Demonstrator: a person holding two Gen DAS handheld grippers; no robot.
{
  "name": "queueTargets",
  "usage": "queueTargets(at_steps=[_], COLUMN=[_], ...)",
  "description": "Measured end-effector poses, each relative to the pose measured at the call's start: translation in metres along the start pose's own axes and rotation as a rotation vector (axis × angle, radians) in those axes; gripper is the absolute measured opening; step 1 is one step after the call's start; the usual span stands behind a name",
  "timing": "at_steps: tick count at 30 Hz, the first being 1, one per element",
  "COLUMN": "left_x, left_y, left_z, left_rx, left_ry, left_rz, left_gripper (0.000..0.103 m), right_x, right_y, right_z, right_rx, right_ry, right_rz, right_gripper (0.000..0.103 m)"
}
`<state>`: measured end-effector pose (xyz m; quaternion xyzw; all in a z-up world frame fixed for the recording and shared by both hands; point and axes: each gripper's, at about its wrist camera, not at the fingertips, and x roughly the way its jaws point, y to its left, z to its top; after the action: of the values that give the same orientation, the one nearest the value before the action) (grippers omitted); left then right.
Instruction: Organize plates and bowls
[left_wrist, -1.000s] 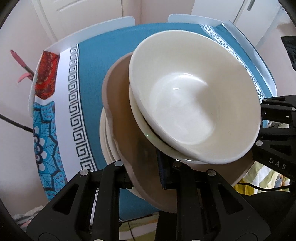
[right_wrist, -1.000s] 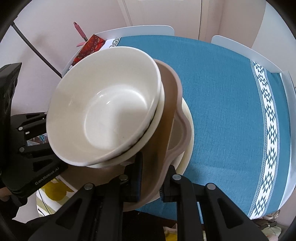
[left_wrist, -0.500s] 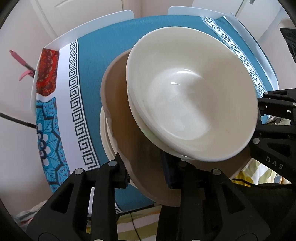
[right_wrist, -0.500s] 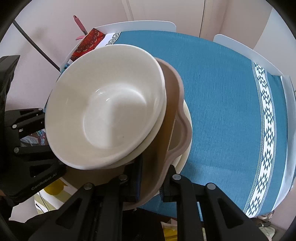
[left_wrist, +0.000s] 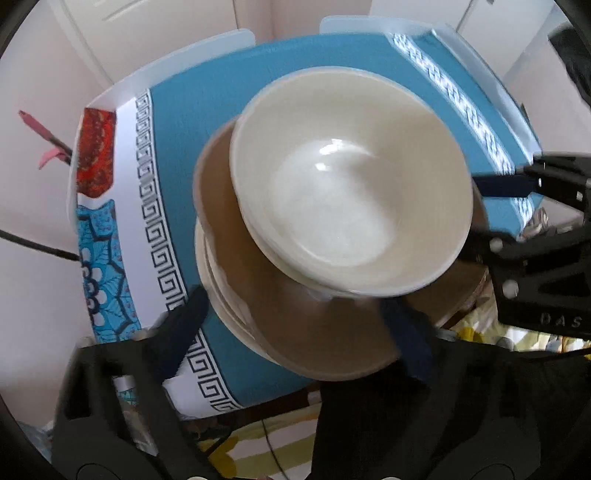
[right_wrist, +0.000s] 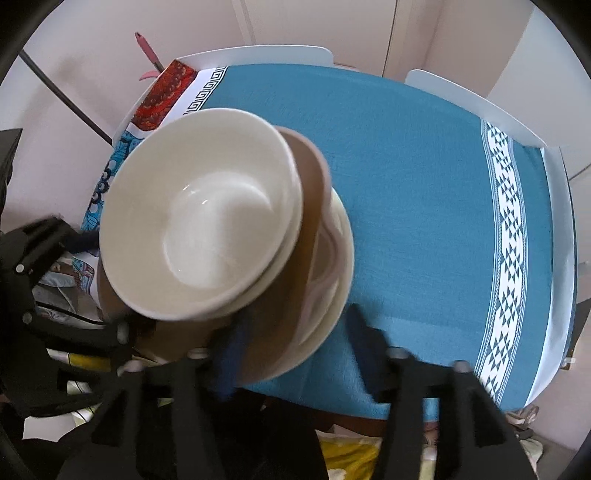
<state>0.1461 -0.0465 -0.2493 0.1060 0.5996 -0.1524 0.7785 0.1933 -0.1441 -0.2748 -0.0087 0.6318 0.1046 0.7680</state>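
Observation:
A stack stands at the near edge of the blue tablecloth: two nested cream bowls (left_wrist: 351, 184) (right_wrist: 199, 214) on a brown plate (left_wrist: 325, 332) (right_wrist: 310, 184), over cream plates (left_wrist: 218, 280) (right_wrist: 340, 258). My left gripper (left_wrist: 295, 321) is open, its jaws spread wide on either side of the brown plate's near rim. My right gripper (right_wrist: 295, 347) is open too, with one finger under the plate rim and the other over the cloth. Each gripper shows at the edge of the other's view.
The round table (right_wrist: 443, 184) carries the blue cloth with white patterned bands. White chair backs (right_wrist: 258, 51) stand at its far side. A pink-tipped stick (left_wrist: 40, 129) leans by the wall on the left. Yellow-striped fabric (left_wrist: 236, 443) lies below the table edge.
Both grippers have opened: they were clamped on the brown plate's rim and now stand spread apart. The stack sits lower, on the cream plates.

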Motion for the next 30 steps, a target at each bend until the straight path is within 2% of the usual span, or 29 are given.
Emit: queueTargets(at_steps=[2,8,12,13,14,15,16,22,24,26,30], left_x=[-0.001,-0.012,-0.031,-0.037,-0.043,-0.049,-0.057,-0.117,-0.142,-0.169,-0.215], left_y=[0.000,-0.003,-0.003,-0.004,-0.005,-0.006,-0.008,-0.024,-0.032,-0.040,-0.048], left_z=[0.000,-0.006,-0.017,-0.020,-0.024,-0.027,-0.032,-0.066,-0.080,-0.096,-0.125], left_rx=[-0.018,-0.032,-0.046,-0.050,-0.054,-0.055,-0.059,-0.102,-0.128,-0.159,-0.209], left_ry=[0.010,-0.016,-0.051,-0.063,-0.079,-0.094,-0.115,-0.283,-0.366,-0.466,-0.635], left_rz=[-0.034,-0.023,-0.008,-0.001,0.007,0.013,0.023,0.106,0.140,0.156,0.190], left_gripper=[0.095,0.095,0.095,0.095,0.095,0.095,0.095,0.097,0.102,0.103,0.103], right_x=[-0.001,-0.009,-0.028,-0.034,-0.040,-0.047,-0.055,-0.112,-0.136,-0.160,-0.205], right_y=[-0.005,-0.004,-0.009,-0.009,-0.008,-0.007,-0.007,-0.002,0.001,0.007,0.020], right_z=[-0.002,-0.006,-0.022,-0.025,-0.029,-0.033,-0.038,-0.073,-0.089,-0.105,-0.137], right_rx=[0.028,0.043,0.055,0.057,0.061,0.065,0.069,0.110,0.114,0.114,0.118], right_ry=[-0.003,-0.036,-0.078,-0.092,-0.109,-0.129,-0.156,-0.329,-0.405,-0.478,-0.620], right_rz=[0.026,0.031,0.032,0.032,0.033,0.033,0.029,-0.007,-0.035,-0.062,-0.110], right_gripper=[0.061,0.062,0.062,0.066,0.079,0.086,0.092,0.093,0.096,0.102,0.102])
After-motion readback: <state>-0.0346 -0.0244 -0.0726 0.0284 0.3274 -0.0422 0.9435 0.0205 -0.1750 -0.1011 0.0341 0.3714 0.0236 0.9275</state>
